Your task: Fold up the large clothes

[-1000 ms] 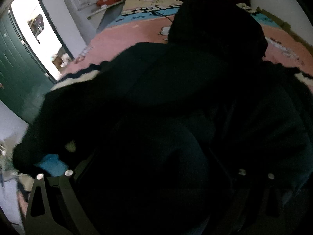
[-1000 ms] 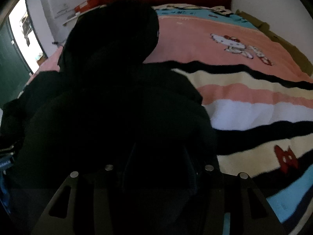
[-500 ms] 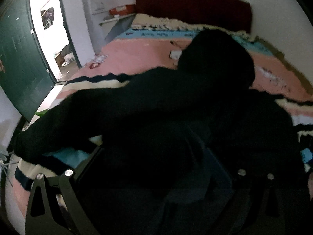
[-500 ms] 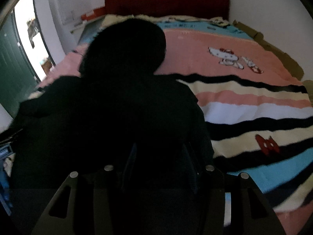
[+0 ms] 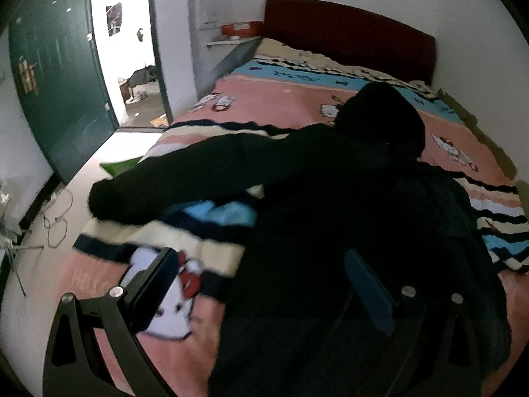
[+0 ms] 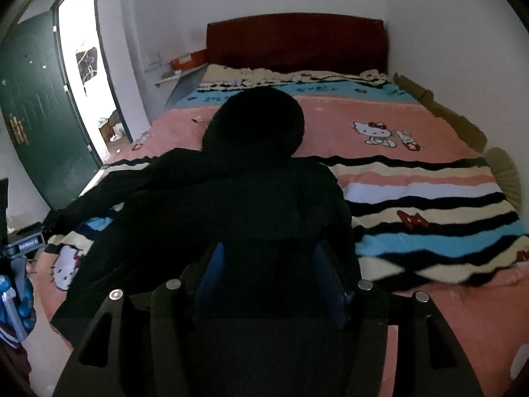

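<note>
Both tools, left tool [image 5: 261, 284] and right tool [image 6: 269, 271], stand parted above the black hooded jacket [image 6: 231, 205] on the bed [image 6: 413, 132], the right's jaws just widening, so its outflung sleeve [image 5: 185, 178] may fold crookedly.

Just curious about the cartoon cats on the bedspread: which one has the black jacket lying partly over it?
The big cat face at the foot, under the jacket.

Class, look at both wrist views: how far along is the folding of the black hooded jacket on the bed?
Done: the black hooded jacket lies spread on the patterned blanket, hood toward the headboard. In hand: nothing clearly; the left tool stands open, and the right tool has just been opening, with dark fabric between its fingers. Left: every fold; one sleeve is stretched out sideways.
</note>
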